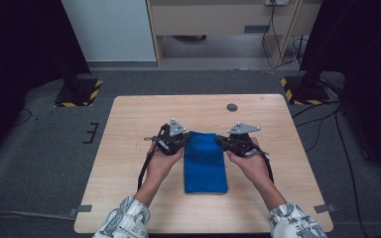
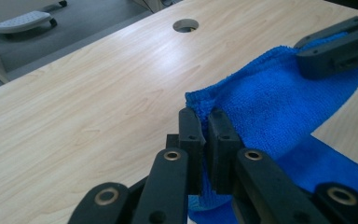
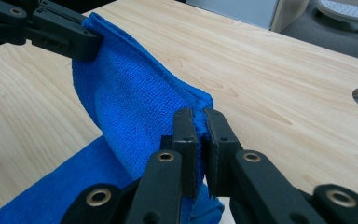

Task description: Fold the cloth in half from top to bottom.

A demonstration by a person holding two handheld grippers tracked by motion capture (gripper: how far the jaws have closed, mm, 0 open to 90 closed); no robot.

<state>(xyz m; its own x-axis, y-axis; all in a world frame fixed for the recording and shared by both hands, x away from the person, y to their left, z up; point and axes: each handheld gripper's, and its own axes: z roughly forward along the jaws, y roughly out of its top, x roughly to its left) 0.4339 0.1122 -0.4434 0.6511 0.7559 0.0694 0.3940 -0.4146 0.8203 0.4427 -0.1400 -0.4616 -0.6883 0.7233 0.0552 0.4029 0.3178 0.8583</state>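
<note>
A blue cloth (image 1: 204,163) lies folded lengthwise on the middle of the wooden table (image 1: 129,114). Its far end is lifted off the wood between the two grippers. My left gripper (image 1: 182,140) is shut on the far left corner of the blue cloth (image 2: 261,102); my own left gripper (image 2: 204,122) has a fold of cloth pinched between its pads. My right gripper (image 1: 223,140) is shut on the far right corner, and the blue cloth (image 3: 130,102) sags between my right gripper (image 3: 200,122) and the other one.
A round cable hole (image 1: 232,107) sits in the table near its far edge. Two stand bases with yellow-black stripes (image 1: 79,91) (image 1: 302,89) flank the far corners on the grey floor. A person's patterned sleeves (image 1: 124,220) enter at the bottom.
</note>
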